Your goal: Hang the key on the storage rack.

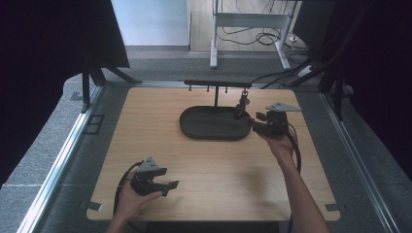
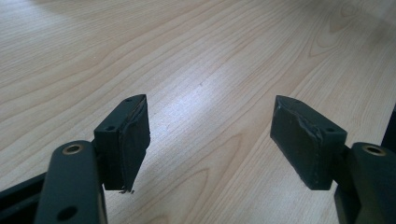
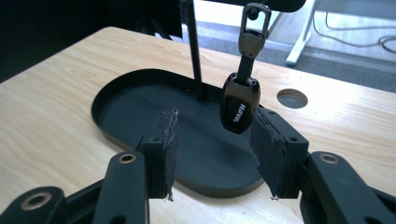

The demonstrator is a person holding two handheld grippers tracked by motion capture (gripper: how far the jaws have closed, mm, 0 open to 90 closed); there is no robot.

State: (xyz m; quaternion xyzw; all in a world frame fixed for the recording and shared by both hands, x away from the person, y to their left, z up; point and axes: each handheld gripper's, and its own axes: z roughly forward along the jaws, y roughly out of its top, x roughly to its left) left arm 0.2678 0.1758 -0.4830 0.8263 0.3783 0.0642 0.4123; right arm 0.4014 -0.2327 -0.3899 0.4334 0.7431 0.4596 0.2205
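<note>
Right tongs open, just off the key fob; fob hangs free from the rack.

Fob hangs by its clip from the rack's crossbar, at the bar's right end, dangling over the right end of the black oval tray. Rack post stands in the tray. In right gripper view the fob sits just past the tong tips, close to the right pad, no pad pressing it; nothing between the pads. Left tongs wide open, empty, low over bare tabletop near front-left corner, well apart from the tray. Round hole in tabletop just beyond the tray.
</note>
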